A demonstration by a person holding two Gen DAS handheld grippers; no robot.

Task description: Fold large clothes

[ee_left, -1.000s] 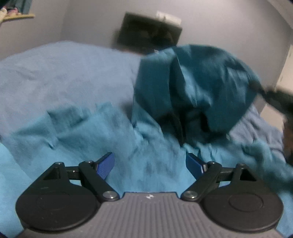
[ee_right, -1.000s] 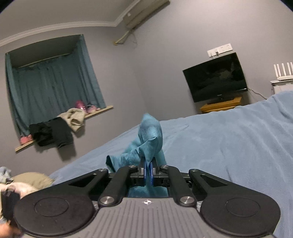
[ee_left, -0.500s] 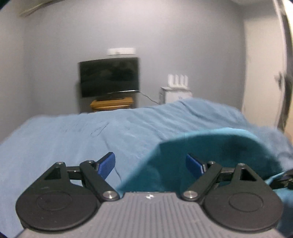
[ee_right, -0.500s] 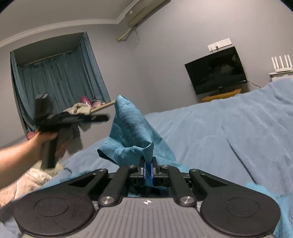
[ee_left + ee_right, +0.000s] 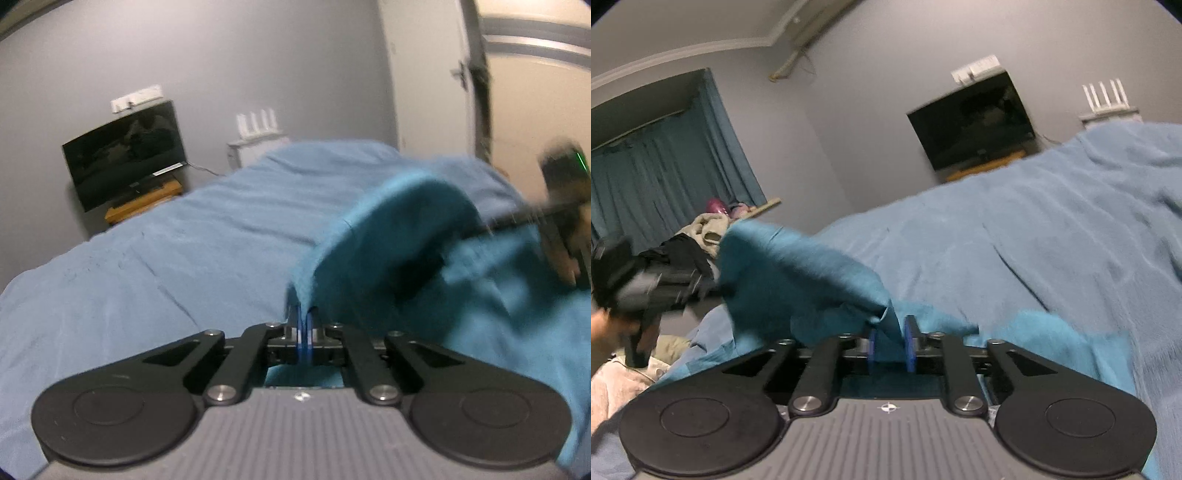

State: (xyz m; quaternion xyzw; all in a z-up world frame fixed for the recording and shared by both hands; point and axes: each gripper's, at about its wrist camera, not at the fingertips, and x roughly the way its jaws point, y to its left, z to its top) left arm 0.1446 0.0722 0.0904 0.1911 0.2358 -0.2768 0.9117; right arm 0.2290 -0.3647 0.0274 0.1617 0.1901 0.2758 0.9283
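A large teal garment [image 5: 402, 236] hangs lifted above the blue bed [image 5: 184, 258]. My left gripper [image 5: 304, 332] is shut on an edge of it, and the cloth arches up to the right toward the blurred right gripper [image 5: 554, 221]. In the right wrist view the right gripper [image 5: 891, 345] has its blue pads a little apart with a fold of the teal garment [image 5: 798, 273] between them. The cloth stretches left to the left gripper [image 5: 653, 284], held by a hand.
The bed [image 5: 1034, 240] is covered with a light blue blanket. A black TV [image 5: 125, 155] on a wooden stand and a white router [image 5: 258, 122] stand by the far wall. A curtained window ledge [image 5: 713, 225] holds piled clothes. A door [image 5: 535, 103] is at the right.
My left gripper closed on the garment's edge; it was open half a second ago. My right gripper's pads have parted slightly around the cloth. The garment now spans between both grippers.
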